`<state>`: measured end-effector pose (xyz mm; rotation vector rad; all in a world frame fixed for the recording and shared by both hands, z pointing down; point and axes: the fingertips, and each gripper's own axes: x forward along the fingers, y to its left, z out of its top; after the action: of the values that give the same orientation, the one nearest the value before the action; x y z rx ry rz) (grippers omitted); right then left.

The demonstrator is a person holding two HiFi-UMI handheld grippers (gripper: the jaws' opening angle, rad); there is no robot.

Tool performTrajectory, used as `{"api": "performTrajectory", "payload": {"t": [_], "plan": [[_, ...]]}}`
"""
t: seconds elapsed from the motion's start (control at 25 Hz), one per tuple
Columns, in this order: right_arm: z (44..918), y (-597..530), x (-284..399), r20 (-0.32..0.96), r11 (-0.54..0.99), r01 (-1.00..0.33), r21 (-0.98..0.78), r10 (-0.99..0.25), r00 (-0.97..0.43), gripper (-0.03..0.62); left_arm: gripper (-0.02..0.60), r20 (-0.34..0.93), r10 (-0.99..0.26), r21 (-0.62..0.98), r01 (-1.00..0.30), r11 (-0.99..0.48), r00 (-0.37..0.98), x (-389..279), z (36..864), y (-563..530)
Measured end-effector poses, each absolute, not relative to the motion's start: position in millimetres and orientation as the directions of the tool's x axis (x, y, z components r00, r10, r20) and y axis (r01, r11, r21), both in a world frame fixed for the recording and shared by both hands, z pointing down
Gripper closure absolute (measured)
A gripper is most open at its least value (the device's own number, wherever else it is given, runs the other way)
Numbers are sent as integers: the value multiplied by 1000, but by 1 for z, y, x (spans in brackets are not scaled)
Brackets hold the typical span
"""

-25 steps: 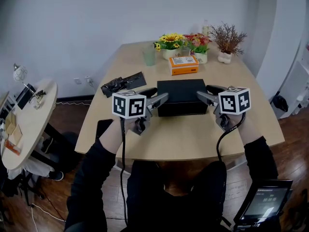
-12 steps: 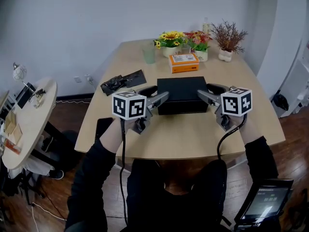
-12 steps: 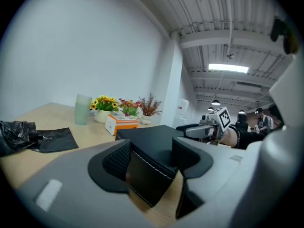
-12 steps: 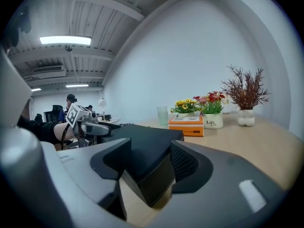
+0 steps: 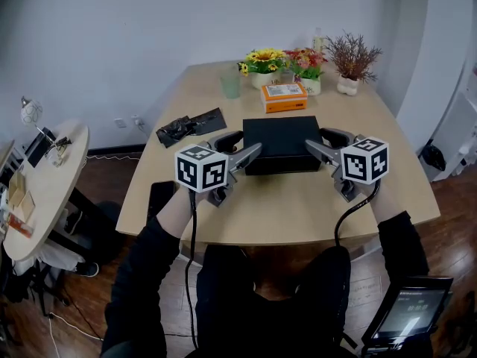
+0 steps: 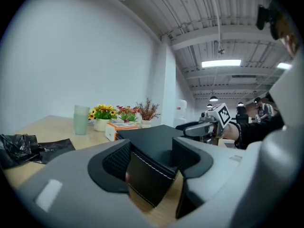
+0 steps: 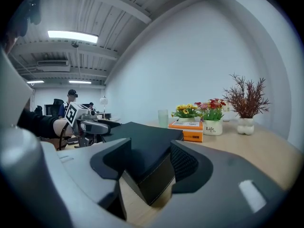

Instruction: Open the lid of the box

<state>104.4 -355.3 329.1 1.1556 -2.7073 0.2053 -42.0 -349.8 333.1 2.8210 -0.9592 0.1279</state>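
A flat black box (image 5: pixel 282 142) with white stitching sits mid-table, its lid down. My left gripper (image 5: pixel 240 145) is at the box's near left corner and my right gripper (image 5: pixel 319 142) at its near right corner. In the left gripper view the box's corner (image 6: pixel 151 167) stands between the wide jaws of the left gripper (image 6: pixel 152 156), with the pads not pressing on it. In the right gripper view the right gripper (image 7: pixel 148 161) straddles the other corner of the box (image 7: pixel 142 144) the same way, open.
Behind the box lie an orange carton (image 5: pixel 284 98), a pale green cup (image 5: pixel 230 85), two flower pots (image 5: pixel 264 67) and a dried plant in a white vase (image 5: pixel 350 64). A black bag (image 5: pixel 185 128) lies at the left. A round side table (image 5: pixel 46 192) stands further left.
Both grippers have shifted only slightly lower in the head view, still at the box's near corners. The box has not moved and its lid is still down.
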Motion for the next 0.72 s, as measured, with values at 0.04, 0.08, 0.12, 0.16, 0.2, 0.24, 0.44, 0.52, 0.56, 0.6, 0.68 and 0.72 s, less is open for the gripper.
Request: {"api": "performTrajectory", "payload": {"t": [0.04, 0.08, 0.12, 0.16, 0.2, 0.24, 0.44, 0.52, 0.56, 0.6, 0.68, 0.72], "plan": [[329, -355, 105, 226, 685, -728, -38, -704, -674, 333, 321, 132, -601, 109, -614, -782, 788, -42, 333, -350], [327, -356, 105, 222, 680, -733, -12, -713, -665, 334, 321, 130, -610, 79, -621, -780, 782, -41, 331, -350], [325, -357, 105, 219, 672, -740, 25, -726, -652, 335, 325, 129, -623, 34, -631, -775, 772, -41, 329, -351], [322, -358, 104, 219, 662, -746, 67, -740, -636, 336, 328, 131, -636, -14, -640, -768, 760, -40, 326, -352], [319, -360, 104, 221, 653, -750, 102, -750, -623, 336, 328, 137, -647, -53, -646, -761, 750, -40, 323, -354], [317, -360, 104, 223, 648, -751, 126, -757, -615, 336, 330, 142, -653, -80, -649, -757, 744, -40, 321, -354], [308, -350, 103, 145, 605, -744, 284, -794, -590, 336, 328, 98, -702, -263, -661, -702, 706, -40, 312, -345], [302, -342, 104, 98, 551, -732, 401, -820, -564, 340, 330, 67, -732, -402, -653, -642, 678, -40, 305, -337], [300, -338, 105, 79, 517, -719, 464, -833, -548, 343, 332, 52, -745, -474, -641, -604, 665, -40, 303, -332], [299, -333, 105, 65, 479, -702, 527, -846, -529, 348, 334, 37, -757, -540, -624, -565, 653, -40, 301, -328], [299, -324, 108, 41, 386, -651, 653, -877, -479, 359, 344, 7, -768, -629, -594, -501, 641, -40, 298, -317], [298, -319, 110, 28, 334, -618, 712, -892, -451, 376, 345, -8, -767, -647, -588, -486, 642, -40, 296, -311]]}}
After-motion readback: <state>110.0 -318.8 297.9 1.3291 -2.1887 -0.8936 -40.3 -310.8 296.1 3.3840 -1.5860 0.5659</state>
